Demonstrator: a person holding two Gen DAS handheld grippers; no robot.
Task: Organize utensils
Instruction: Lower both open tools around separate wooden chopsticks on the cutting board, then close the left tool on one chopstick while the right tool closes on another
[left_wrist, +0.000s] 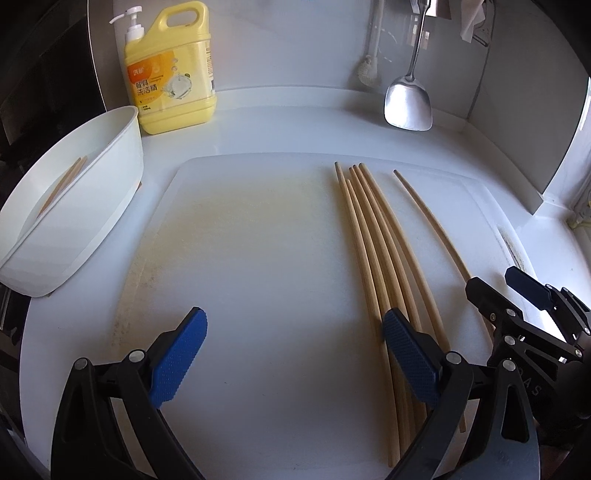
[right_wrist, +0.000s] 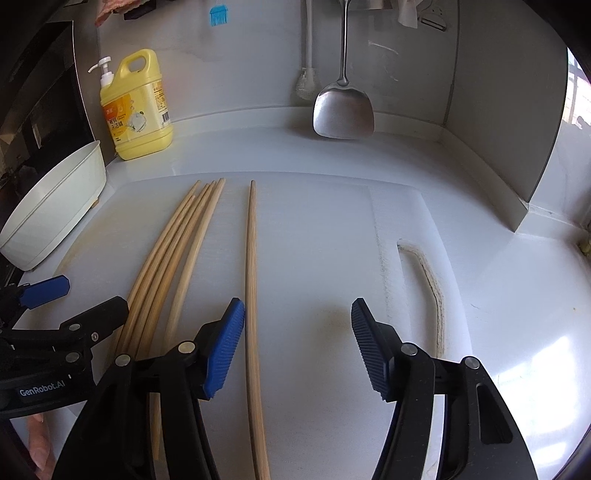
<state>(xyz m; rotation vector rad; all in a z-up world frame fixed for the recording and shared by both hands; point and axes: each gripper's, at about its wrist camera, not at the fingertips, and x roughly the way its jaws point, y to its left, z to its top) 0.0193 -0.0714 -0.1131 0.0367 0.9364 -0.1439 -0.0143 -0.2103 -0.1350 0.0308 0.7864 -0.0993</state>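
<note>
Both grippers are released and empty. The white holder (left_wrist: 85, 199), ahead-left of the left gripper (left_wrist: 291, 354), already contains chopsticks. Five bundled chopsticks (left_wrist: 373, 251) and one single chopstick (right_wrist: 252, 295), between the right gripper's (right_wrist: 297, 347) fingers, remain on the cutting board (left_wrist: 258, 258).

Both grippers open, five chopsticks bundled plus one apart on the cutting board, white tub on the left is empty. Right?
Not quite: the white tub is not empty. The left wrist view shows chopsticks lying inside it. The rest holds: left gripper and right gripper are open, with five bundled chopsticks and a single chopstick apart on the cutting board.
</note>
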